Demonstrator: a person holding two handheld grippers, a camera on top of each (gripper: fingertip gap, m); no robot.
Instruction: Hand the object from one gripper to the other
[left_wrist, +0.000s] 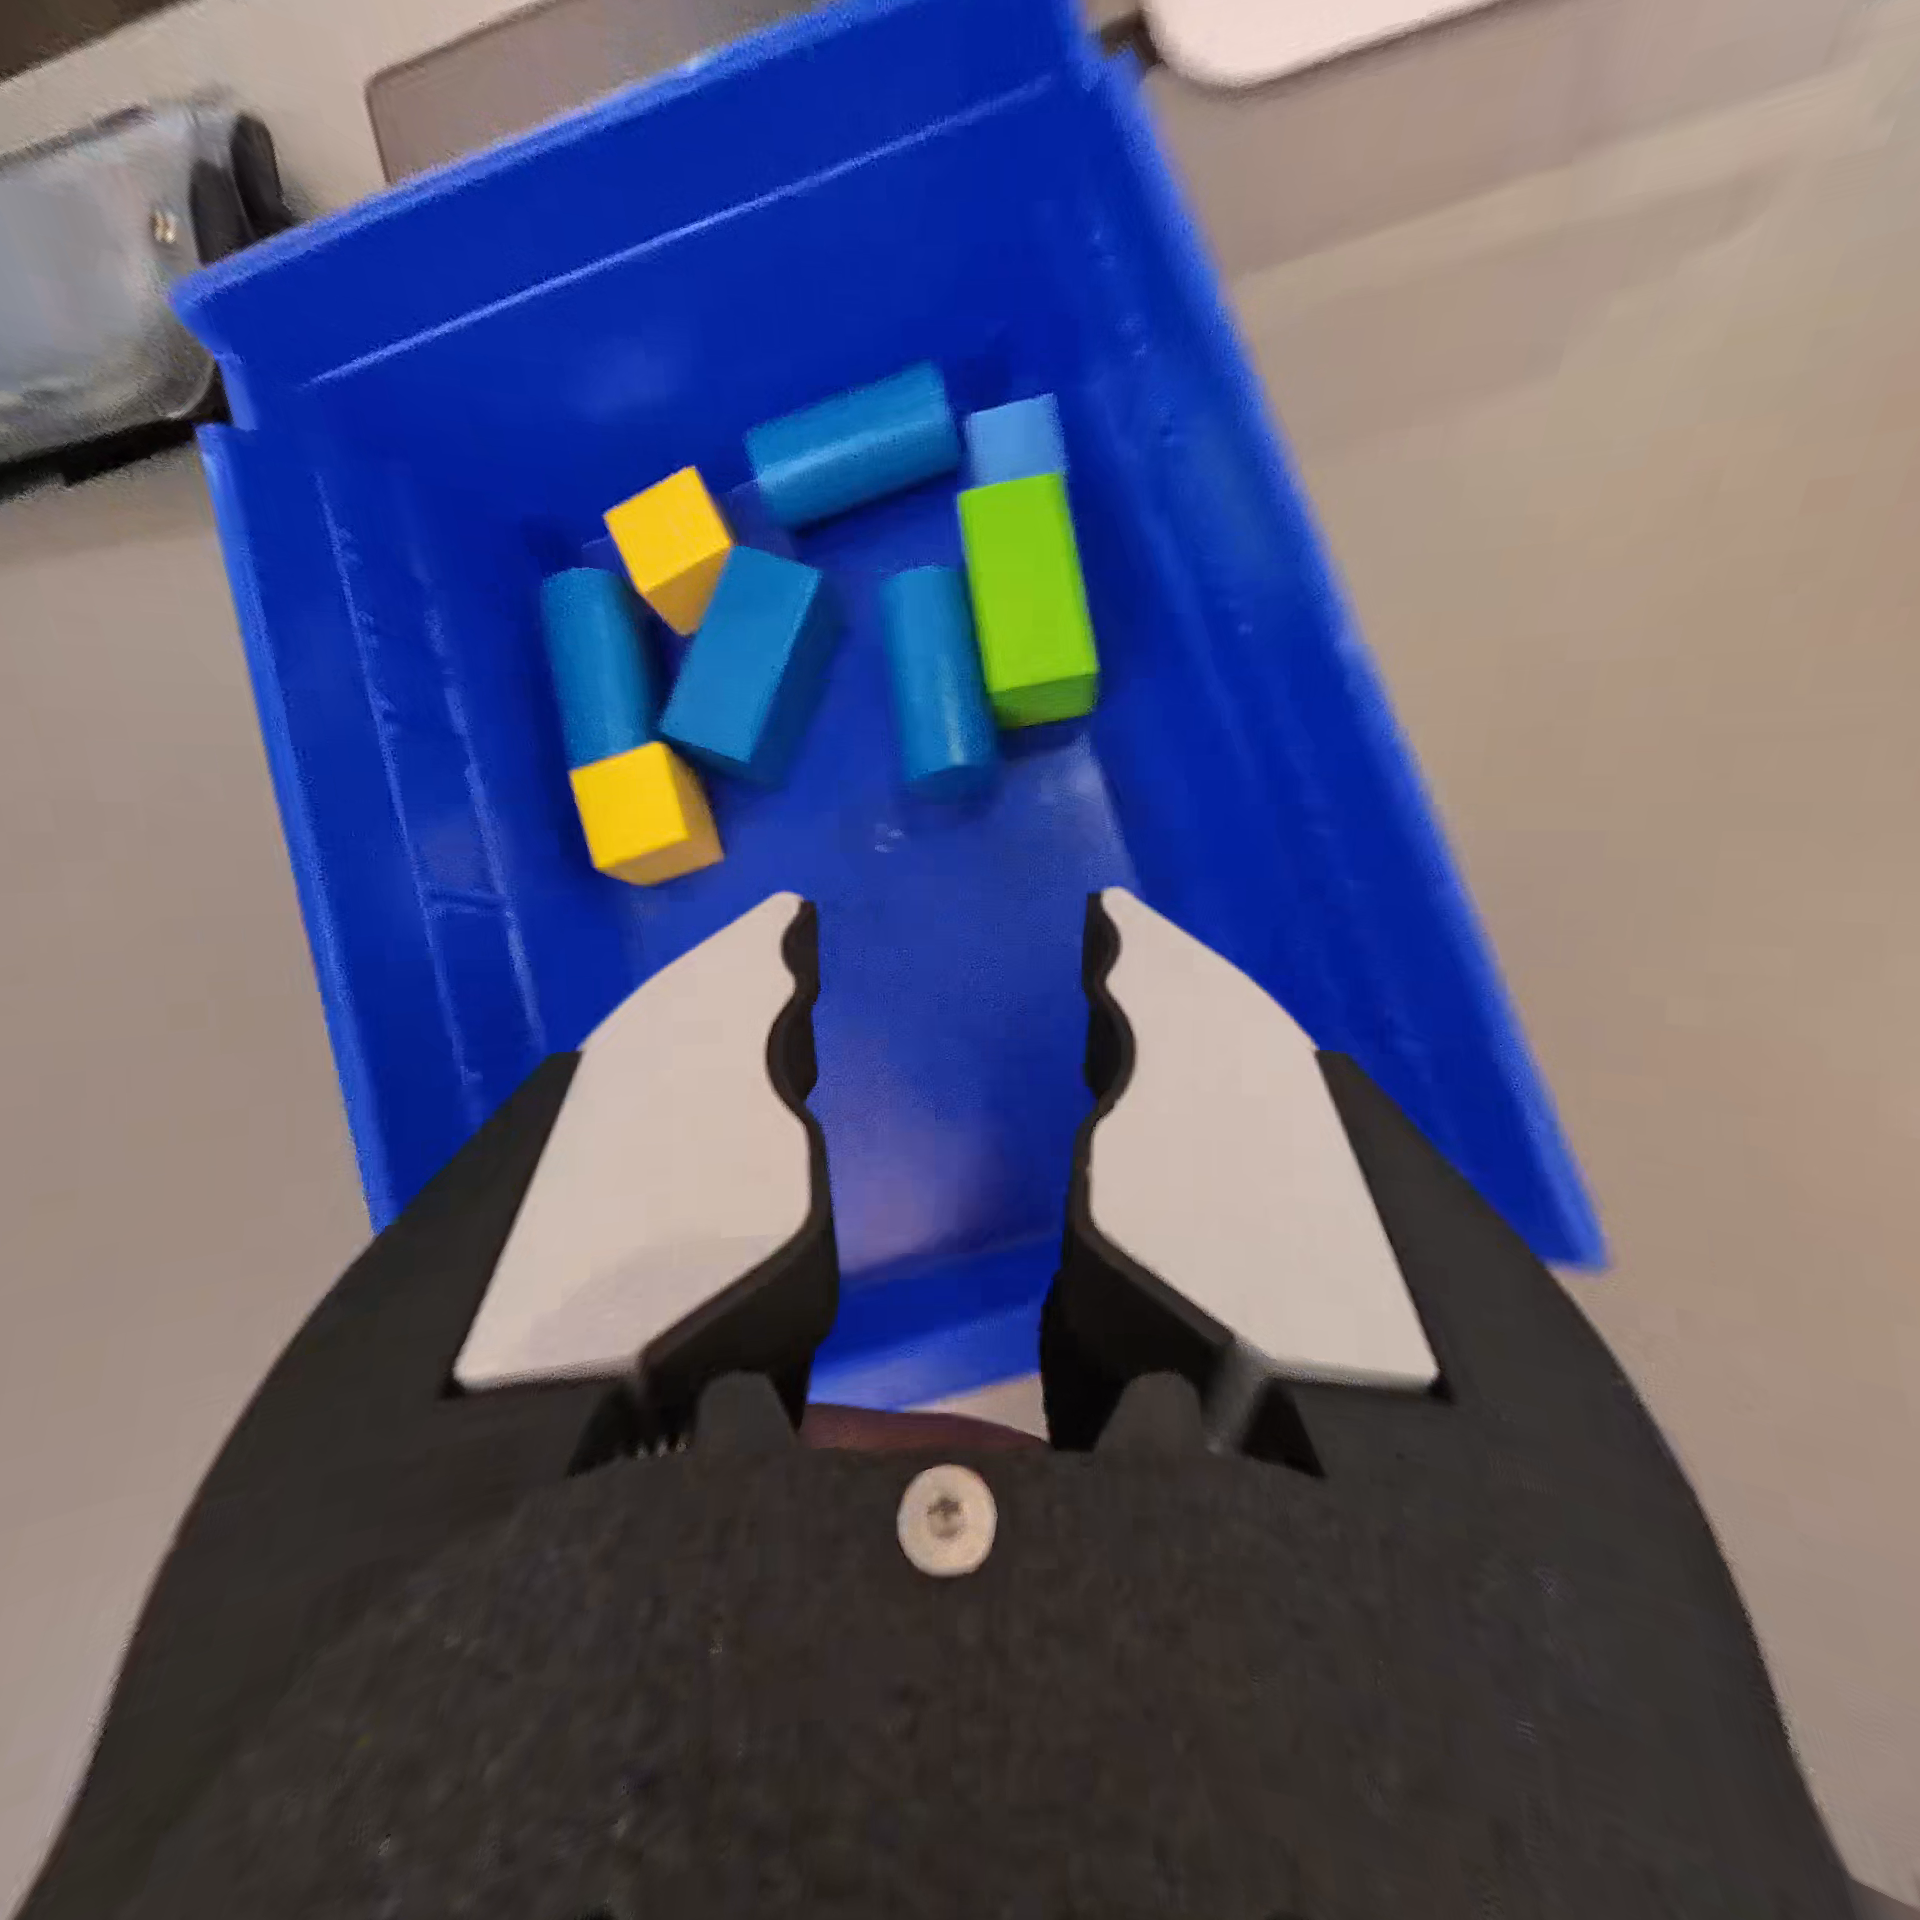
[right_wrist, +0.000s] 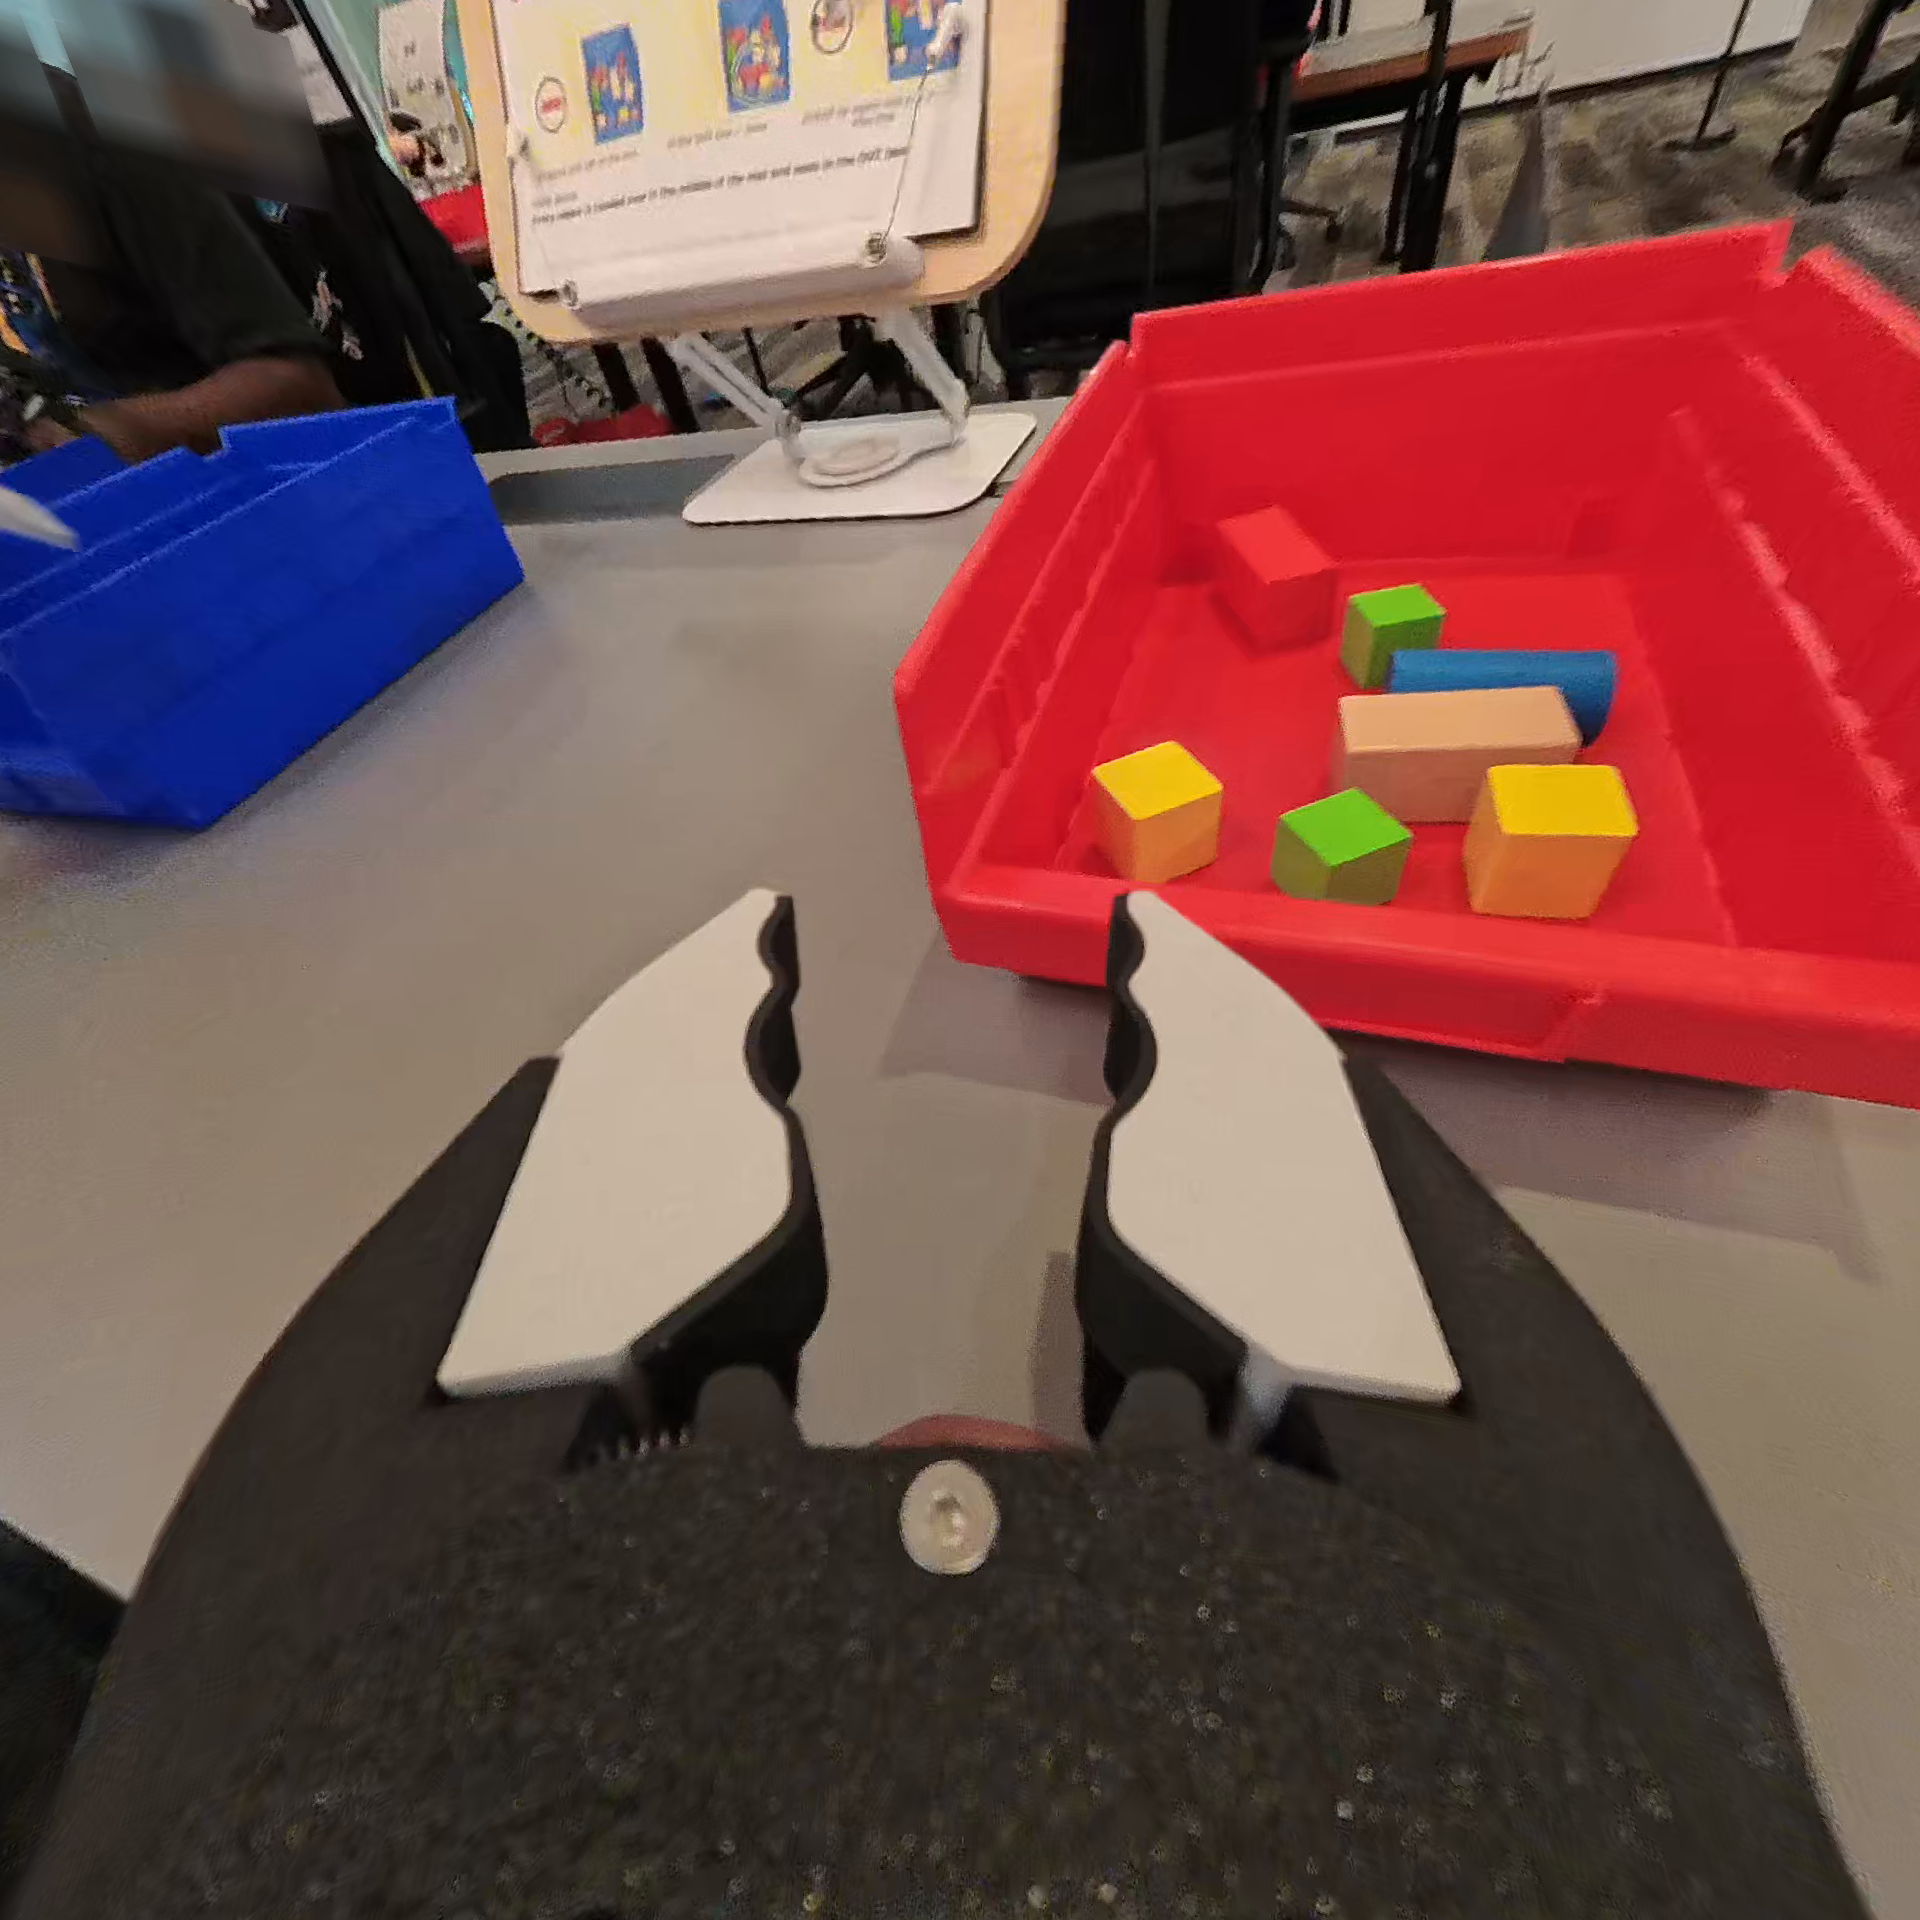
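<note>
My left gripper (left_wrist: 945, 904) is open and empty, hovering over the near part of a blue bin (left_wrist: 1247, 727). In the bin lie several wooden blocks: a green block (left_wrist: 1029, 603), a blue cylinder (left_wrist: 935, 681) just beyond my fingertips, another blue cylinder (left_wrist: 852, 442), a blue rectangular block (left_wrist: 748, 665) and two yellow cubes (left_wrist: 644, 810). My right gripper (right_wrist: 951, 904) is open and empty above the grey table (right_wrist: 623, 727), left of a red bin (right_wrist: 1351, 966) holding yellow cubes (right_wrist: 1548, 836), green cubes (right_wrist: 1340, 847), a tan block (right_wrist: 1455, 748), a blue cylinder (right_wrist: 1507, 675) and a red block (right_wrist: 1273, 571).
The blue bin also shows at the left of the right wrist view (right_wrist: 239, 613), with a person's arm (right_wrist: 197, 405) behind it. A wooden board with a paper sheet on a white stand (right_wrist: 769, 156) rises at the table's far edge. A grey bag (left_wrist: 94, 301) lies beyond the blue bin.
</note>
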